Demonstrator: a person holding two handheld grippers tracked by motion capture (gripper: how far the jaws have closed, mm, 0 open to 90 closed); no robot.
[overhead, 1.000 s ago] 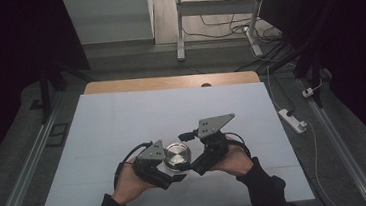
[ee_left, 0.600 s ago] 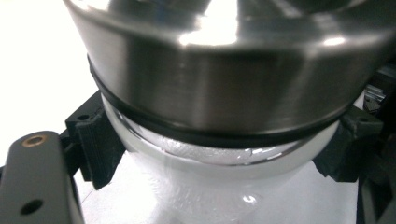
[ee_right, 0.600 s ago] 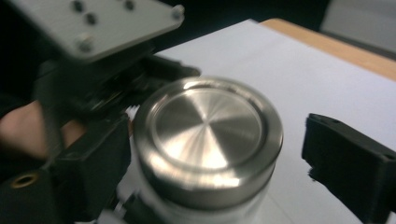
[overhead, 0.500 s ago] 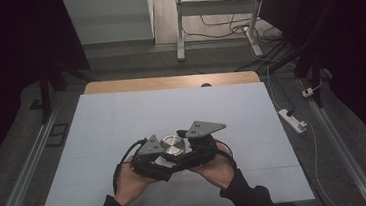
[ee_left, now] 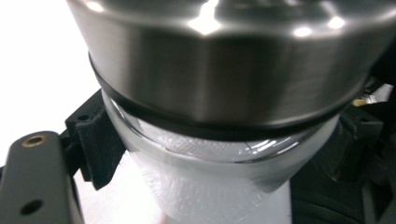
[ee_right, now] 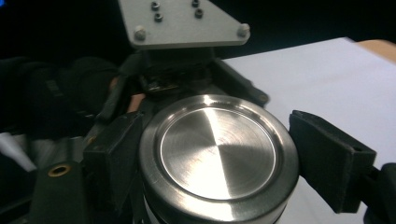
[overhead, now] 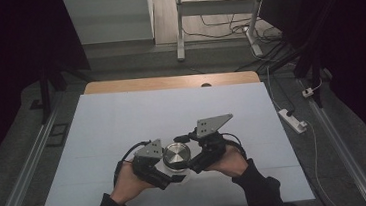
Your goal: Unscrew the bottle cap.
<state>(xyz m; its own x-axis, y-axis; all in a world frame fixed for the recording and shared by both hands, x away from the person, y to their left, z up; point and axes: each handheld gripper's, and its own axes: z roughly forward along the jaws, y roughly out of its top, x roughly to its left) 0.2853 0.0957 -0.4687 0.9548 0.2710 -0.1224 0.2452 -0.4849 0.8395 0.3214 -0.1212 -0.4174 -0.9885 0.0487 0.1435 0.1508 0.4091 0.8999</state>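
A glass jar (ee_left: 210,186) with a brushed steel lid (overhead: 176,154) sits near the front of the white table (overhead: 122,118). My left gripper (overhead: 171,172) comes in from the left, shut on the jar's glass body below the lid (ee_left: 219,84); one black pad (ee_left: 93,144) presses its side. White textured material shows through the glass. My right gripper (overhead: 183,156) reaches in from the right, shut on the lid (ee_right: 217,149), with a pad (ee_right: 112,158) on one side and a pad (ee_right: 327,158) on the other.
A wooden strip (overhead: 169,82) runs along the table's far edge. A white power strip (overhead: 293,120) lies on the floor to the right. A table frame and cables (overhead: 214,25) stand beyond. Metal rails flank the table.
My right gripper has closed its jaws onto the jar's lid. The left gripper has kept its hold on the jar, and both hands stay nearly in place.
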